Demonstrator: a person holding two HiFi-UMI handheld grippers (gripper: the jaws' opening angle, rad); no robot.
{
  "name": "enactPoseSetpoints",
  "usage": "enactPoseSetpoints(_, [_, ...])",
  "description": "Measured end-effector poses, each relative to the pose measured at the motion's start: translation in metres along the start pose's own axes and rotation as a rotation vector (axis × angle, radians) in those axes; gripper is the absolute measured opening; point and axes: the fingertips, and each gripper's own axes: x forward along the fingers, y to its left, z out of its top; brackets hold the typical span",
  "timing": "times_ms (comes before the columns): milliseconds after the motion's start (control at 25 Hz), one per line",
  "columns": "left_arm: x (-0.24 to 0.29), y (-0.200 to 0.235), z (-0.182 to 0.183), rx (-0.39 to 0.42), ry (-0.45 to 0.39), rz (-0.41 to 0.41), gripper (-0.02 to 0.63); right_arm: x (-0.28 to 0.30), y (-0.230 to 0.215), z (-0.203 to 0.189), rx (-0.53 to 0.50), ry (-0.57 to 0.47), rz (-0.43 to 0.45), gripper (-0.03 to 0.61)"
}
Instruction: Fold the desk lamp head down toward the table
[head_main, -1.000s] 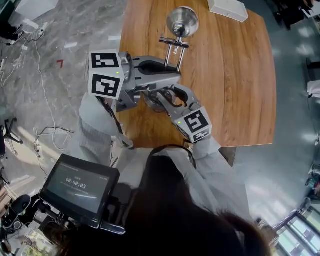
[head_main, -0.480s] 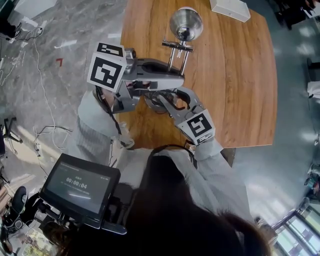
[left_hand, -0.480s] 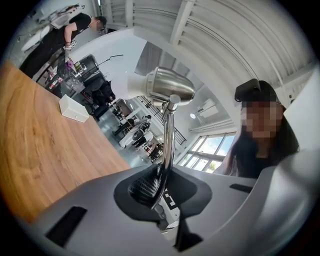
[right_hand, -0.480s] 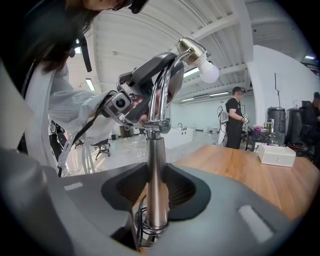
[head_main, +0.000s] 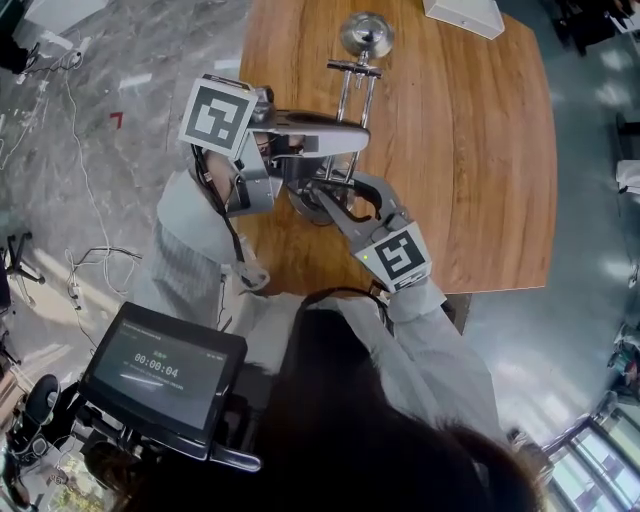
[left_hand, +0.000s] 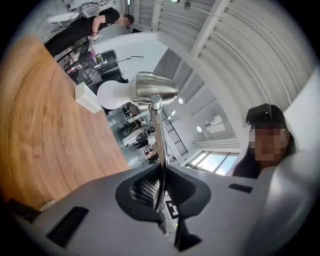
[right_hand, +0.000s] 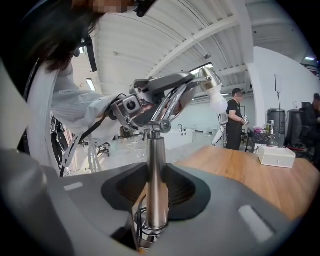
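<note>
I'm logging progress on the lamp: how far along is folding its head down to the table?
Done: the right gripper is clamped on the lamp post, steadying it. In hand: the left gripper is closing its jaws, with the thin lamp arm between them. Left: the lamp head is high above the table, so the fold itself remains.

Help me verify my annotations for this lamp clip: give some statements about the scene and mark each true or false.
1. The right gripper clamps the lamp post. True.
2. The lamp head rests on the table. False: it is raised above it on the lamp arm.
3. A white box sits on the table. True.
4. The left gripper holds the lamp head. False: its jaws are closing on the lamp arm.
</note>
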Motion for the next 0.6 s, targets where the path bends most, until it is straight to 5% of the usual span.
enactPoseSetpoints(360, [-0.009, 0.057, -0.025, -0.469, -0.052, -0.023, 0.068, 0.000, 0.017, 0.009, -0.019, 0.005, -0.002, 0.120])
enactPoseSetpoints(600, [-0.013, 0.055, -0.031, -0.618, -0.102, -0.139, 0.075, 0.001, 0.023, 0.013, -0.024, 0.002, -0.003, 0.120])
